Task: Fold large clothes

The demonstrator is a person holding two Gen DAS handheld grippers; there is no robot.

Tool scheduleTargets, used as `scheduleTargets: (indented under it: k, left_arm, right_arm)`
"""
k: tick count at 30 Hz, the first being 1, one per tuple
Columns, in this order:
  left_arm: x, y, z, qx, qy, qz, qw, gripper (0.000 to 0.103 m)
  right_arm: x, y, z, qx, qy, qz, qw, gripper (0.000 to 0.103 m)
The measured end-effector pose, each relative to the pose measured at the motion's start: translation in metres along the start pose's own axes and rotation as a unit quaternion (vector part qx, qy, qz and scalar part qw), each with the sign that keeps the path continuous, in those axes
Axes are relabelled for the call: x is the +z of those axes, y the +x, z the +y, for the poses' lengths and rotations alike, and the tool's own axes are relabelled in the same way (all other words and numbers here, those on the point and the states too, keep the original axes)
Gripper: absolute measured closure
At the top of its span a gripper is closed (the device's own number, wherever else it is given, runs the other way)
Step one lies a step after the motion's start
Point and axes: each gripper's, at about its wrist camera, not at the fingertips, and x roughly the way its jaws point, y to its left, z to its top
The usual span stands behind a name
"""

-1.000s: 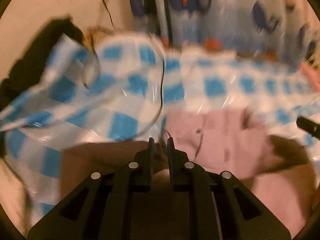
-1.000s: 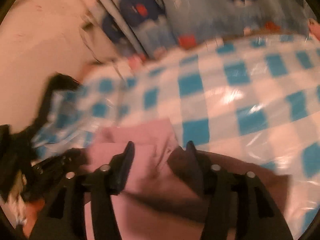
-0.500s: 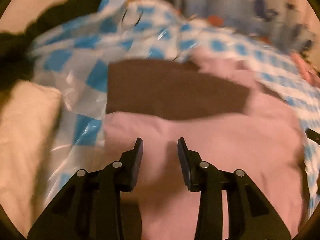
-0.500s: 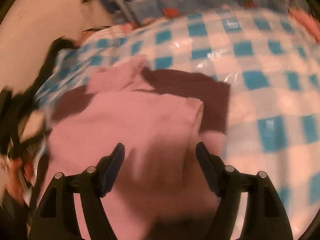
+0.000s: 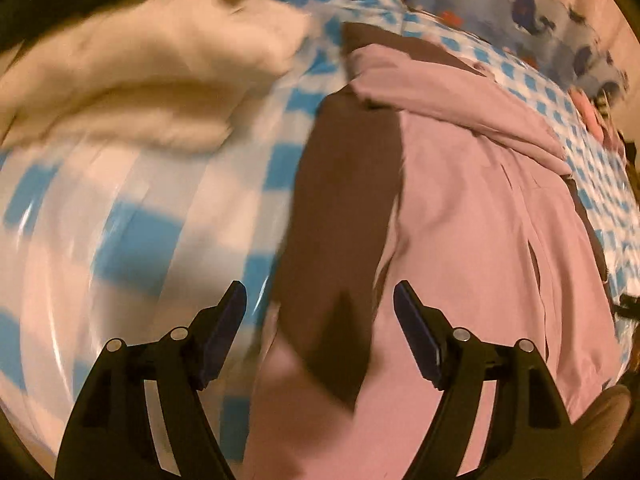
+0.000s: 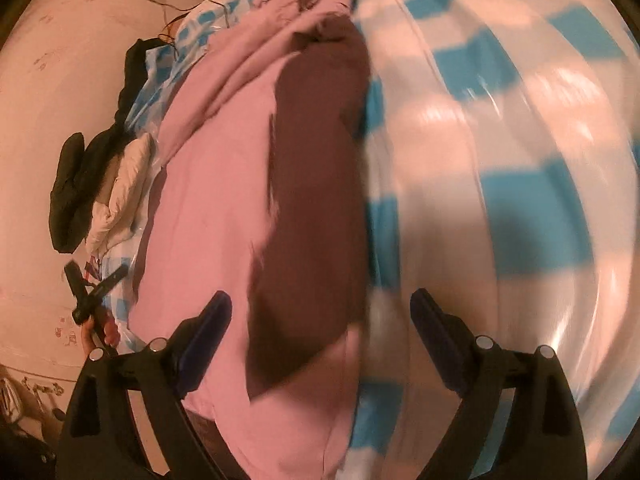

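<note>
A large pink garment (image 5: pixel 480 240) with dark brown panels (image 5: pixel 340 208) lies folded on a blue-and-white checked plastic cover (image 5: pixel 132 232). My left gripper (image 5: pixel 319 296) hangs over the garment's brown left edge. Its jaws are opening, with cloth below them but nothing pressed between them. In the right wrist view the same pink garment (image 6: pixel 212 200) and a brown panel (image 6: pixel 316 200) fill the middle. My right gripper (image 6: pixel 320 300) hovers over its right edge, jaws opening wide and holding nothing. The left gripper (image 6: pixel 96 270) shows small at the far left, held by a hand (image 6: pixel 96 332).
A cream padded garment (image 5: pixel 140 60) is heaped at the upper left beside the cover, next to a black one (image 6: pixel 68 184). A whale-print curtain (image 5: pixel 540 8) hangs behind. Cables (image 6: pixel 168 28) trail over the pale floor (image 6: pixel 52 60) at the far end.
The left jaws went from shut to wide apart and the right jaws spread further. Both grippers swept quickly apart along the garment to its opposite edges, leaving it lying folded.
</note>
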Motion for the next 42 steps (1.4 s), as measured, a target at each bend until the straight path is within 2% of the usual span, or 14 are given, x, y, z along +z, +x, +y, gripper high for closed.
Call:
scheduleTargets:
  k: [6,11,13,15,16,18,21,25,26,28,31,34,38,42]
  left_arm:
    - [-0.024,0.002,0.031,-0.03,-0.051,0.021,0.998,0.03]
    - [-0.041,0.021,0.044,-0.075,-0.098,0.06,0.9905,0.027]
    - [-0.049,0.025,0.041,-0.074,-0.097,0.066,0.9904,0.026]
    - [-0.055,0.025,0.037,-0.086,-0.093,0.067,0.9897,0.026]
    - [-0.058,0.023,0.035,-0.101,-0.093,0.068,0.9882,0.026]
    - [-0.063,0.021,0.031,-0.13,-0.092,0.07,0.9848,0.024]
    - [-0.067,0.026,0.027,-0.102,-0.075,0.078,0.9889,0.019]
    - [-0.07,0.028,0.022,-0.109,-0.076,0.08,0.9879,0.019]
    - [-0.07,0.028,0.019,-0.111,-0.071,0.081,0.988,0.021]
    - [-0.07,0.027,0.014,-0.095,-0.061,0.083,0.9901,0.04]
    - [-0.069,0.022,0.015,-0.092,-0.081,0.086,0.9886,0.059]
    - [-0.065,0.015,0.008,-0.077,-0.076,0.085,0.9905,0.072]
    - [-0.057,-0.004,-0.004,-0.074,-0.063,0.07,0.9928,0.085]
    - [-0.047,-0.039,-0.007,-0.138,-0.083,0.048,0.9858,0.09]
  right_arm:
    - [-0.029,0.006,-0.002,0.04,0.023,0.015,0.999,0.016]
    - [-0.048,0.005,-0.006,0.043,0.033,0.009,0.998,0.016]
    - [-0.049,0.005,-0.004,0.05,0.038,0.006,0.998,0.016]
    - [-0.052,0.009,0.003,0.119,0.047,0.018,0.992,0.016]
    - [-0.054,0.009,0.009,0.133,0.04,0.018,0.99,0.015]
    - [-0.054,0.009,0.014,0.112,0.024,0.007,0.993,0.016]
    - [-0.054,0.018,0.007,0.1,0.038,0.013,0.994,0.016]
    - [-0.057,0.027,0.001,0.127,0.057,0.021,0.99,0.015]
    - [-0.058,0.027,0.001,0.132,0.055,0.02,0.99,0.016]
    - [-0.058,0.025,0.006,0.133,0.04,0.008,0.99,0.021]
    - [-0.058,0.017,0.017,0.121,0.022,-0.013,0.992,0.063]
    - [-0.058,0.008,0.028,0.119,0.007,-0.03,0.992,0.071]
    - [-0.052,-0.013,0.046,0.153,-0.002,-0.065,0.986,0.075]
    - [-0.047,-0.042,0.061,0.187,-0.015,-0.093,0.978,0.077]
